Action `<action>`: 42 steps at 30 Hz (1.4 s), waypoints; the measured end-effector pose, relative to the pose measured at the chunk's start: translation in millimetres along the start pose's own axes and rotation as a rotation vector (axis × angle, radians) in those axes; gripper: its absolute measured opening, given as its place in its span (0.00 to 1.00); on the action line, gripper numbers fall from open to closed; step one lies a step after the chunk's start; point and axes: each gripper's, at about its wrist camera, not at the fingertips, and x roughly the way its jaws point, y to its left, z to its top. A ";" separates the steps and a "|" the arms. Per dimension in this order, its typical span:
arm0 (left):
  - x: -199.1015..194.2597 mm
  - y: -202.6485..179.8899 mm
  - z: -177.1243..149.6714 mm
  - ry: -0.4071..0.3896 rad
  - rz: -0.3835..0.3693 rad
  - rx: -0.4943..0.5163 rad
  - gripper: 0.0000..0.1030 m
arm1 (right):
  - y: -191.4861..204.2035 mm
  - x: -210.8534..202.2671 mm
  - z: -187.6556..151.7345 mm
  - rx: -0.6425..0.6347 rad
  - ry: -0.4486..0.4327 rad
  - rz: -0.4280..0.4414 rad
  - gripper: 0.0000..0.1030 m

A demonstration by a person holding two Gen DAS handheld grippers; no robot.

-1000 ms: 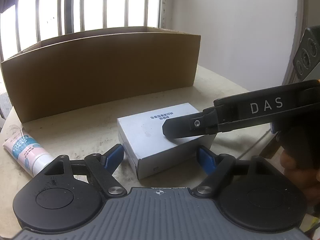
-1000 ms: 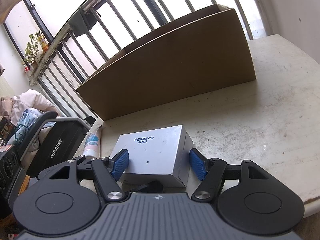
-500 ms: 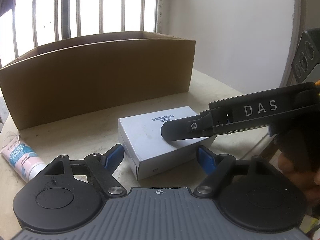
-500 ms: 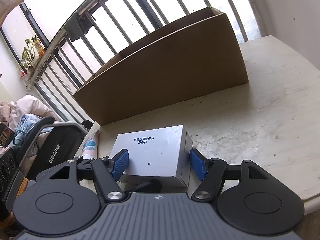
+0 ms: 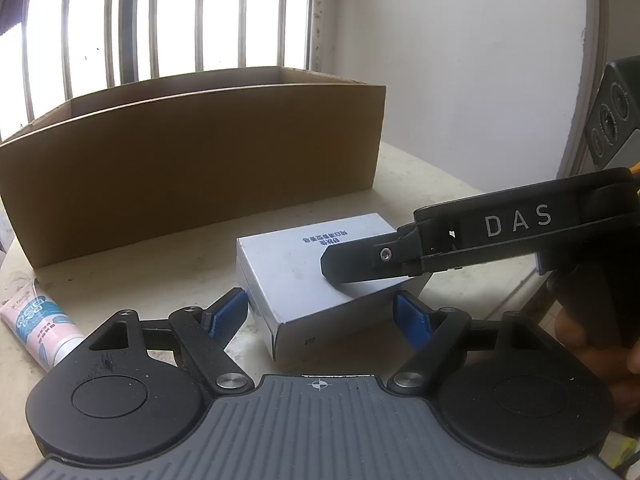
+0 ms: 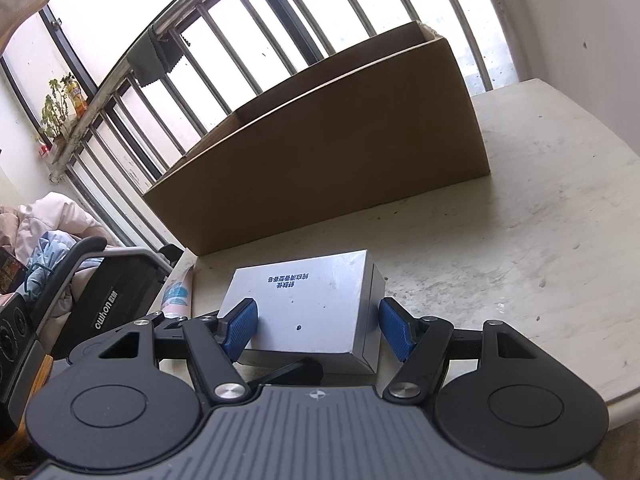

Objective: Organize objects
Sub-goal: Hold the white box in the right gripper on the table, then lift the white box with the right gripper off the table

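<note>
A white rectangular box [image 5: 304, 276] with blue print lies flat on the pale table, in front of a large open cardboard box [image 5: 192, 156]. My right gripper [image 6: 316, 328] is open, its blue pads on either side of the white box [image 6: 308, 304] near its front end, close to or touching its sides. In the left wrist view a right gripper finger [image 5: 360, 260] lies over the box top. My left gripper [image 5: 320, 316] is open and empty, just short of the box's near corner. A pink-and-blue tube [image 5: 38, 324] lies at the left.
The cardboard box [image 6: 328, 160] stands along the barred window at the table's back. The table's curved edge [image 6: 624, 400] runs close on the right. A black bag [image 6: 108, 304] and bedding sit beyond the table's left side. A white wall stands on the right.
Both views have shifted slightly: the cardboard box and white box sit a little farther off. The right gripper stays around the white box; the left stays open.
</note>
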 end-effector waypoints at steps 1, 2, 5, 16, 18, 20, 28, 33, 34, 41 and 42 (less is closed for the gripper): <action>0.0 0.0 0.0 0.000 0.000 0.000 0.77 | 0.2 0.3 0.1 -0.001 0.000 -0.001 0.69; 0.0 0.2 -0.1 0.001 0.000 0.000 0.77 | -0.2 0.1 0.3 -0.002 0.000 -0.002 0.69; -0.1 1.4 -1.6 0.004 0.000 -0.001 0.77 | -0.4 1.3 0.5 -0.004 0.000 -0.005 0.69; -3.4 4.5 -5.7 0.010 -0.005 -0.010 0.77 | 0.1 4.2 -1.1 -0.003 0.006 -0.009 0.69; -4.4 4.2 -6.4 0.010 -0.006 -0.013 0.77 | 0.1 4.5 -1.0 -0.004 0.005 -0.010 0.69; -5.1 5.4 -6.8 0.013 -0.007 -0.014 0.77 | 0.1 4.5 -1.0 -0.004 0.006 -0.009 0.69; -9.2 6.8 -10.9 0.018 -0.008 -0.020 0.77 | 2.0 5.7 -2.0 -0.010 0.005 -0.014 0.69; -12.8 8.1 -12.0 0.017 -0.001 -0.017 0.77 | 2.8 6.4 -2.3 -0.009 0.005 -0.007 0.69; -12.7 8.1 -11.9 0.018 0.000 -0.018 0.77 | 2.9 6.8 -2.3 -0.010 0.005 -0.005 0.69; -13.6 6.2 -15.4 0.038 0.004 -0.013 0.77 | 3.8 8.0 -3.7 -0.025 0.001 -0.002 0.69; -13.4 6.9 -15.3 0.040 0.003 -0.010 0.77 | 3.7 7.8 -3.8 -0.025 0.001 -0.001 0.68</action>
